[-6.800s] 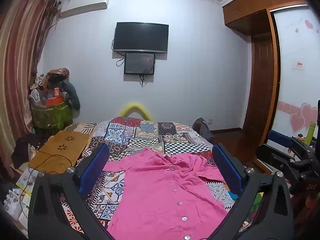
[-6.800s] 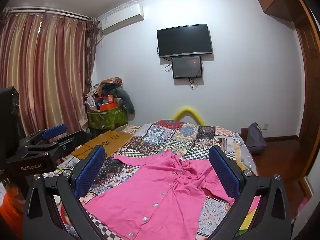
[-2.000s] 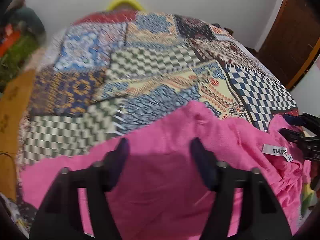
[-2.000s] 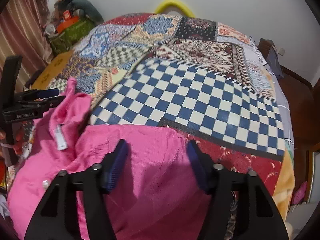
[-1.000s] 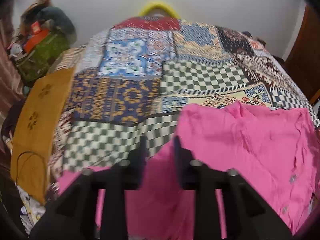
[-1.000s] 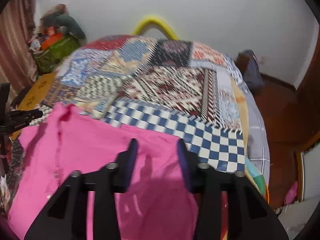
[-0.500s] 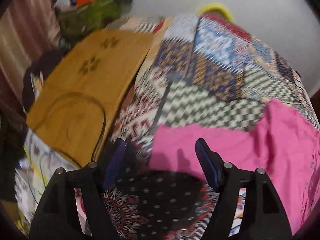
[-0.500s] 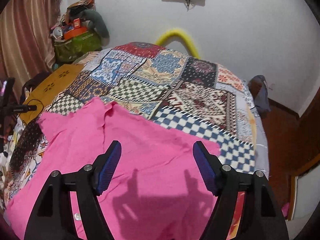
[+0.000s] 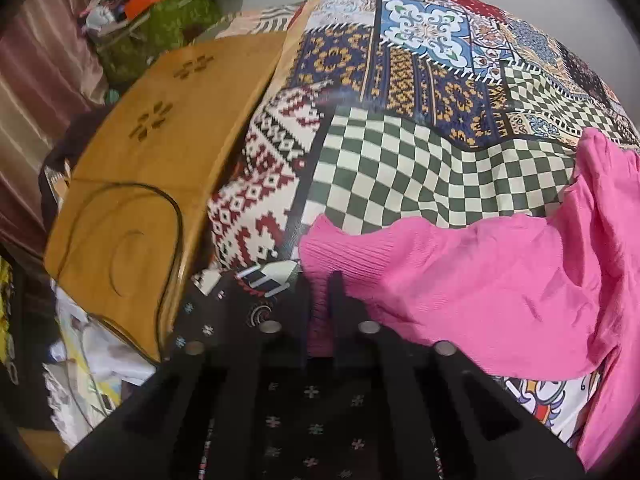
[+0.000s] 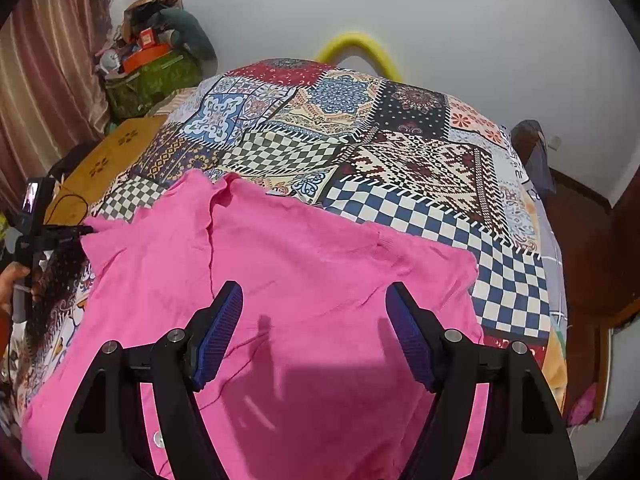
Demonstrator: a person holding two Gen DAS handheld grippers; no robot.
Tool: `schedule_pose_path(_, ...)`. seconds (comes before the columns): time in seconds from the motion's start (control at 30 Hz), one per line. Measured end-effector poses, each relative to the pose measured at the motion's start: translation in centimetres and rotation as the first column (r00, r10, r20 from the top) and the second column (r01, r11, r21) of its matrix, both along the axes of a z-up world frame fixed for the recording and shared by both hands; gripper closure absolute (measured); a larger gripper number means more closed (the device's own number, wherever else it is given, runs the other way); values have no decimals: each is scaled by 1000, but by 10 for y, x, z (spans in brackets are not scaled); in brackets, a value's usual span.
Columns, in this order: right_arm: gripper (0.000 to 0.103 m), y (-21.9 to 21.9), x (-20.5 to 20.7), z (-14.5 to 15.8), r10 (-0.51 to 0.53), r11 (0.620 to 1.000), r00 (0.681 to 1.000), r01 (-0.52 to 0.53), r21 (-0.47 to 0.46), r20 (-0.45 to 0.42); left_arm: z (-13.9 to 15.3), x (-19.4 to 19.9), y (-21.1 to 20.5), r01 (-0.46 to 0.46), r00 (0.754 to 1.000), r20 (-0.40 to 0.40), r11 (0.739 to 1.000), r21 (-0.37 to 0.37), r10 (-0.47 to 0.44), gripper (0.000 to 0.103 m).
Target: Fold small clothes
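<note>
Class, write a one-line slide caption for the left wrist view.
Left gripper pinches the sleeve end of the pink shirt over the patchwork bedspread.

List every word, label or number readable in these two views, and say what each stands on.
None can be read.
Red box on the pile by the curtain: its pale label is too small to read.
Patchwork bedspread: patterns only, and faint marks at its right edge are too blurred.
Pink shirt: no tag showing.

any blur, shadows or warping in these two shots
Left wrist: left edge smeared by motion blur, quilt checks bowed by the fisheye. Right wrist: sharp, the right gripper casts shadows on the shirt, walls curve.
</note>
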State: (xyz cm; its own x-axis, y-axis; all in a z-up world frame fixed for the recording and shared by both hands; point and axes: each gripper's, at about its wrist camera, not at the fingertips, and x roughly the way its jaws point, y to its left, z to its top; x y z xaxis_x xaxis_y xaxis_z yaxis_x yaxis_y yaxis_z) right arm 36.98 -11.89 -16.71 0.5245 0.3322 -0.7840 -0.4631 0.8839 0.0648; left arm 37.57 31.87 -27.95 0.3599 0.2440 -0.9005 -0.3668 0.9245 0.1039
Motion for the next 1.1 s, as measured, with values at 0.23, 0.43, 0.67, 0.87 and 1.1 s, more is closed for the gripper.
schedule_pose_path(0.23, 32, -7, -3, 5, -4, 1000, 1000, 4, 27, 11, 90, -5, -5, 9, 980, 199, 999, -41, -1, 99)
schedule_pose_path(0.43, 32, -10, -6, 12, 1, 998, 1000, -3, 59, 30, 172, 6, -77, 188, 926, 337, 982, -14, -172, 99)
schedule_pose_path(0.67, 32, -17, -10, 15, 12, 995, 999, -15, 100, 32, 179, 23, -207, 467, 835, 341, 884, -22, -432, 99)
schedule_pose_path(0.87, 32, -28, -12, 14, 10, 992, 1000, -12, 123, 19, 127, 40, -283, 583, 797, 248, 809, -80, -550, 98)
schedule_pose_path(1.1, 32, -26, -11, 9, 31, 991, 1000, -31, 128, -2, 117, 38, -296, 582, 804, 222, 808, -97, -552, 64)
